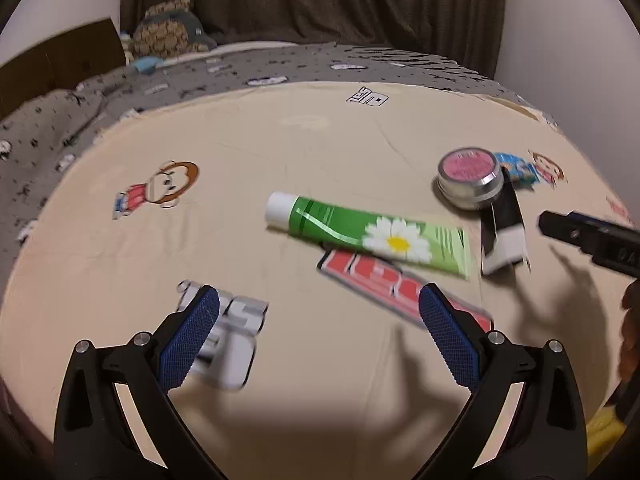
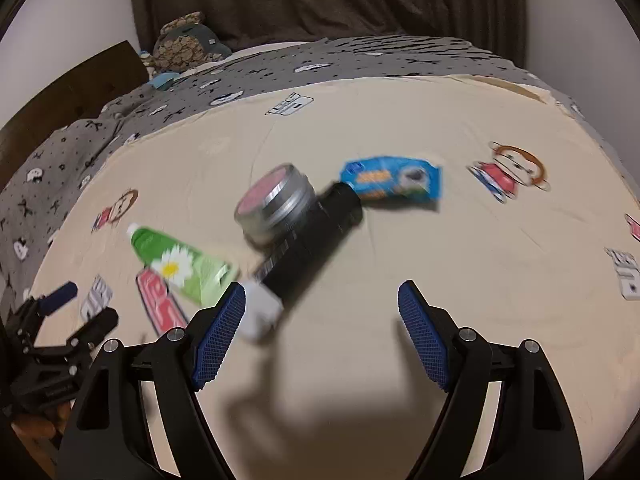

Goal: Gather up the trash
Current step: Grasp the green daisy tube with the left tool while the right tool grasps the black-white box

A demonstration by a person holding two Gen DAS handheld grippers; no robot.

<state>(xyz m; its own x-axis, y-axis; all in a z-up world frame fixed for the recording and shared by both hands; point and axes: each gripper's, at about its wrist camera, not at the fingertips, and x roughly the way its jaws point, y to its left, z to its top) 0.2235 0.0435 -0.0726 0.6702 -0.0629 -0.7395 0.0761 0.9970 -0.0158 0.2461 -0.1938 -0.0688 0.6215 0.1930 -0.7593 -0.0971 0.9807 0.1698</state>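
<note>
Both the left gripper [image 1: 318, 300] and right gripper [image 2: 322, 294] are hovering spread and empty above the cream sheet [image 1: 320, 140]; a dark curtain [image 1: 312, 0] is hanging behind it.

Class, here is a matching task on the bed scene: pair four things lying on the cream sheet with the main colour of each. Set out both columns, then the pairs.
Things:
1. tube with a daisy
2. snack packet
3. lid of the round tin
4. tall carton

Colours:
A. pink
B. black
C. green
D. blue

Pairs: 1-C, 2-D, 3-A, 4-B
</note>
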